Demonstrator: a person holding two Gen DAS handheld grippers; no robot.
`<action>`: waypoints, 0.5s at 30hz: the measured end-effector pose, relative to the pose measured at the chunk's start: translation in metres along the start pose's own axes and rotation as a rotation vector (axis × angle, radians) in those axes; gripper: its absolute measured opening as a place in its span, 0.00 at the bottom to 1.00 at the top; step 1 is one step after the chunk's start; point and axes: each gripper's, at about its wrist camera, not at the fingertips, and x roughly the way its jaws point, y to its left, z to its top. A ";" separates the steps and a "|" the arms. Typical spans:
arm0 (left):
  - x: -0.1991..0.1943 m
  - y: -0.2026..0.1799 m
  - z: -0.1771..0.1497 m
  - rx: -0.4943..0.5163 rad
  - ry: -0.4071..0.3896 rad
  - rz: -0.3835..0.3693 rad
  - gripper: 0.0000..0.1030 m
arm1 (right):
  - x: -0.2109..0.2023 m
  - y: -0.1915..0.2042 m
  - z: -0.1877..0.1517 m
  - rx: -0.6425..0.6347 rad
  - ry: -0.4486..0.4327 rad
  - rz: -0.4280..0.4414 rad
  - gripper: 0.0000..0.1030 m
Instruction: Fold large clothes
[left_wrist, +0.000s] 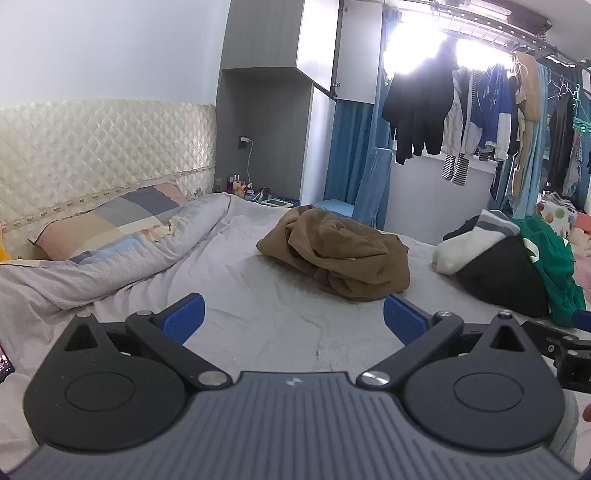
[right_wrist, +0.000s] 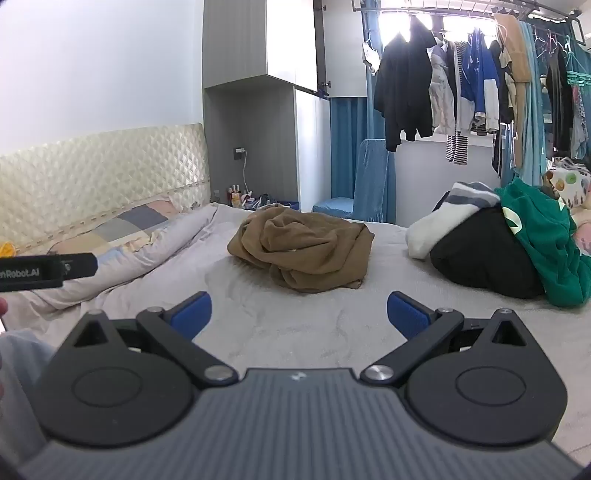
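Observation:
A crumpled brown garment (left_wrist: 338, 254) (right_wrist: 303, 249) lies bunched in the middle of the bed (left_wrist: 258, 317) (right_wrist: 295, 325). My left gripper (left_wrist: 293, 315) hovers over the grey sheet short of it, jaws wide open with nothing between the blue pads (left_wrist: 184, 317). My right gripper (right_wrist: 299, 314) is likewise open and empty, pointing at the brown garment from a short distance. Part of the left gripper's black body (right_wrist: 44, 271) shows at the left edge of the right wrist view, and part of the right gripper's body (left_wrist: 569, 350) at the right edge of the left wrist view.
A heap of clothes, white, black and green (left_wrist: 517, 266) (right_wrist: 498, 247), sits on the bed's right side. A rolled grey duvet (left_wrist: 110, 266) and checked pillow (left_wrist: 110, 221) lie by the quilted headboard (right_wrist: 103, 166). Hanging clothes (right_wrist: 461, 85), blue chair (right_wrist: 365, 184) and wardrobe (left_wrist: 266, 110) stand beyond.

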 end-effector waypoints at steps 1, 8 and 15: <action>0.000 0.000 0.000 0.002 0.001 0.000 1.00 | 0.000 -0.001 0.000 0.007 -0.006 0.003 1.00; 0.000 0.001 0.002 0.011 -0.003 -0.005 1.00 | -0.001 -0.002 0.001 0.014 -0.007 -0.004 1.00; 0.004 -0.006 -0.004 0.007 -0.005 -0.004 1.00 | 0.002 0.000 0.001 0.017 -0.009 -0.001 1.00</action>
